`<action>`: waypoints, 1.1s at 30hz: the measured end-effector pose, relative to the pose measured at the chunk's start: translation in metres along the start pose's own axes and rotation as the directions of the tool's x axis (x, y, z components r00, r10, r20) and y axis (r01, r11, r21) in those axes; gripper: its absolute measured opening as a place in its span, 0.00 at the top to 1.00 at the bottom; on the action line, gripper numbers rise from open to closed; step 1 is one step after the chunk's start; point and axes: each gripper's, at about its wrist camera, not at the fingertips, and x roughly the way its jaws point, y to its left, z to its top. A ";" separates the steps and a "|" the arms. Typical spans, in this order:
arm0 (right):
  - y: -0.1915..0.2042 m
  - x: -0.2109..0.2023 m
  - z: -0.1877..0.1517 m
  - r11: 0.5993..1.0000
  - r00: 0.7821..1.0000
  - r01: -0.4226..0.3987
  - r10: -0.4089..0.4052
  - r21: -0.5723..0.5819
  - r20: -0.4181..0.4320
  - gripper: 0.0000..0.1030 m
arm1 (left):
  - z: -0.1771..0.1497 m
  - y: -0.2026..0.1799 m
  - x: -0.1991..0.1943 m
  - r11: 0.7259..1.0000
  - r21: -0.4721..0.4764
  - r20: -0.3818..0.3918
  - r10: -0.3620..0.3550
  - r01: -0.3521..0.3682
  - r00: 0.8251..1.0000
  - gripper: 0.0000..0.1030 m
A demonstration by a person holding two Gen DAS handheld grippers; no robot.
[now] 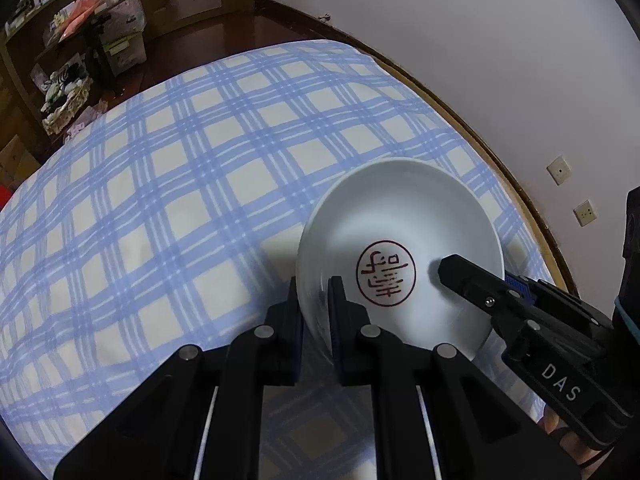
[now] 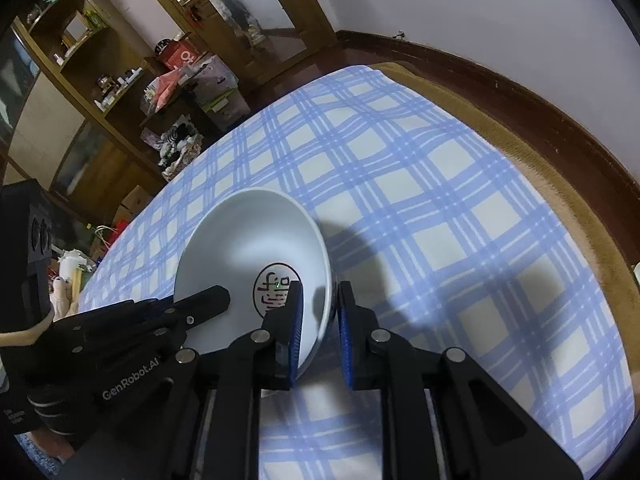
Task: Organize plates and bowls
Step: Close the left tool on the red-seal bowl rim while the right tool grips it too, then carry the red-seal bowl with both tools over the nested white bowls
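A white bowl (image 1: pixel 404 216) with a red round seal mark in its bottom is over the blue checked cloth (image 1: pixel 180 168). My left gripper (image 1: pixel 316 300) is shut on the bowl's left rim, one finger inside and one outside. My right gripper (image 2: pixel 319 312) straddles the bowl's right rim (image 2: pixel 324 264); its inner pad touches the wall, and a small gap shows at the outer pad. The right gripper also shows in the left wrist view (image 1: pixel 456 270), and the left one in the right wrist view (image 2: pixel 208 300). The bowl (image 2: pixel 248 240) looks tilted.
The checked cloth covers a bed-like surface with a wooden edge (image 1: pixel 460 120) along a white wall. Shelves and cluttered boxes (image 1: pixel 92 40) stand beyond the far end. Wall sockets (image 1: pixel 560 170) are on the right.
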 end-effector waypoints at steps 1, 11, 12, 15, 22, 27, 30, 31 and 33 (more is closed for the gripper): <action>0.000 -0.002 -0.001 1.000 1.000 -0.011 0.011 0.004 -0.001 0.83 | -0.002 0.001 -0.003 1.000 -0.007 -0.002 0.003 -0.003 1.000 0.89; 0.030 -0.028 -0.019 0.998 0.999 -0.047 0.048 -0.048 0.005 0.82 | -0.032 0.010 -0.048 0.999 -0.036 0.024 0.036 -0.035 0.999 0.89; 0.037 -0.031 -0.021 0.997 0.999 -0.044 0.044 -0.071 0.007 0.82 | -0.035 0.013 -0.053 0.998 -0.047 0.026 0.038 -0.037 0.999 0.89; 0.054 -0.041 -0.026 0.993 0.999 -0.048 0.049 -0.106 0.012 0.82 | -0.044 0.024 -0.069 0.996 -0.087 0.027 0.038 -0.036 0.999 0.89; 0.104 -0.074 -0.029 0.977 0.994 -0.094 0.103 -0.192 0.041 0.83 | -0.068 0.048 -0.130 0.986 -0.161 0.092 0.055 -0.040 0.994 0.88; 0.144 -0.097 -0.041 0.961 0.990 -0.108 0.126 -0.256 0.057 0.83 | -0.082 0.066 -0.181 0.980 -0.191 0.147 0.076 -0.047 0.986 0.88; 0.168 -0.110 -0.051 0.951 0.988 -0.124 0.146 -0.283 0.057 0.83 | -0.094 0.077 -0.207 0.977 -0.205 0.156 0.100 -0.067 0.983 0.88; 0.174 -0.113 -0.055 0.948 0.987 -0.131 0.153 -0.292 0.054 0.83 | -0.099 0.081 -0.217 0.974 -0.211 0.162 0.113 -0.078 0.980 0.88; 0.190 -0.120 -0.062 0.937 0.985 -0.148 0.170 -0.316 0.043 0.83 | -0.110 0.087 -0.234 0.970 -0.222 0.173 0.138 -0.097 0.975 0.88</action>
